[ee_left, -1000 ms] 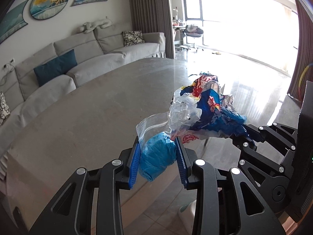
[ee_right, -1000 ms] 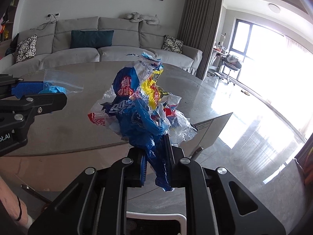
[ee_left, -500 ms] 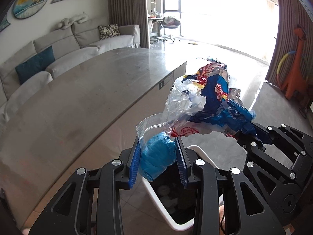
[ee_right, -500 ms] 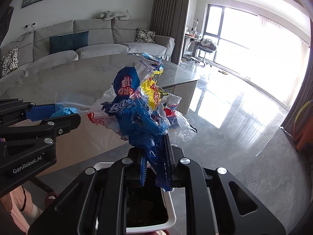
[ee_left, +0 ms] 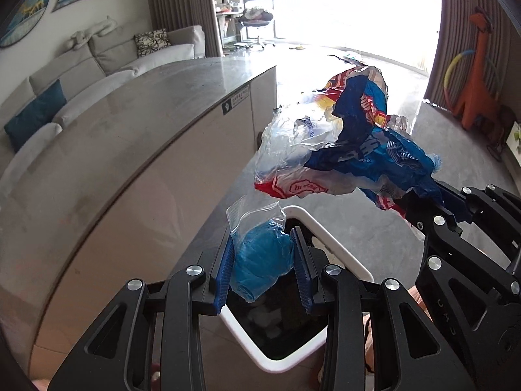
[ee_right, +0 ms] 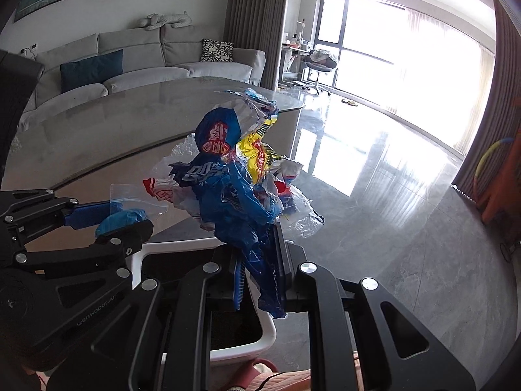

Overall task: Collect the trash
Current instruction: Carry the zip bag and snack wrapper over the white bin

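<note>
My left gripper (ee_left: 263, 260) is shut on a clear zip bag with a blue wad (ee_left: 260, 257) inside. It holds the bag above the near corner of a white trash bin (ee_left: 325, 228) with a black liner. My right gripper (ee_right: 259, 267) is shut on a bunch of crumpled snack wrappers (ee_right: 228, 169), blue, red, yellow and clear. It holds them above the same bin (ee_right: 267, 335). In the left wrist view the wrappers (ee_left: 351, 143) hang to the right of the zip bag. In the right wrist view the left gripper (ee_right: 107, 218) sits at the left.
A grey oval table (ee_left: 107, 150) stands left of the bin, close to it. Behind it is a grey sofa (ee_right: 136, 65). Shiny grey floor (ee_right: 390, 195) spreads to the right toward the windows. An orange giraffe toy (ee_left: 478, 68) stands by the curtain.
Both grippers have swung right, off the table, and tilted down. The white bin has come into full view below them. Both loads are still held.
</note>
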`<state>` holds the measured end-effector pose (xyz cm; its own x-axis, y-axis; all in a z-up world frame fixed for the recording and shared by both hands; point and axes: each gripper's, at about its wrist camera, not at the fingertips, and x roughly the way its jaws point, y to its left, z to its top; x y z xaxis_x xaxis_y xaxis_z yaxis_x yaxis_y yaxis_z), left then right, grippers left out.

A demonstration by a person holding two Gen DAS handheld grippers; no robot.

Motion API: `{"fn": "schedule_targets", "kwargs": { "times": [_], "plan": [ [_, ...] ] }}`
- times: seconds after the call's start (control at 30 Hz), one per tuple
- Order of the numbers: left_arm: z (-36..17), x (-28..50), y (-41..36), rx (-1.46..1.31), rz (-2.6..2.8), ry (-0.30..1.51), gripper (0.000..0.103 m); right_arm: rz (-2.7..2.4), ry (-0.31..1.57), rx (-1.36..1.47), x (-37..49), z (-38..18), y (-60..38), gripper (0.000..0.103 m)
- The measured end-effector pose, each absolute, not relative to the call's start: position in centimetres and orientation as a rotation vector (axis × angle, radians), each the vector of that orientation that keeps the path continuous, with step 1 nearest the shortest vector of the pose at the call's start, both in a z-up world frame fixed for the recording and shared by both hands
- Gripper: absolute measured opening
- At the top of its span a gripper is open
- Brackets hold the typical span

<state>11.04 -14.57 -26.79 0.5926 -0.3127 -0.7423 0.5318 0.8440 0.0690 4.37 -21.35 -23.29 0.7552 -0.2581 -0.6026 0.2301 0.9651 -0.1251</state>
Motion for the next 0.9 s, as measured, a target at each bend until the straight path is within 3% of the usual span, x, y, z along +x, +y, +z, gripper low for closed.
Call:
{"fn": "schedule_targets", "kwargs": {
  "times": [0.47,0.9],
  "plan": [
    [-35.6,12.6,-17.4,0.451,-0.503,0.922,0.036,-0.316,0.704,0.076,4.7,-25.8,-24.1,0.017],
    [-38.2,14.1,-18.2,0.456,-0.522,0.959,0.036,-0.305,0.758,0.082,6.3,-28.1,-24.9,0.017]
  ]
}}
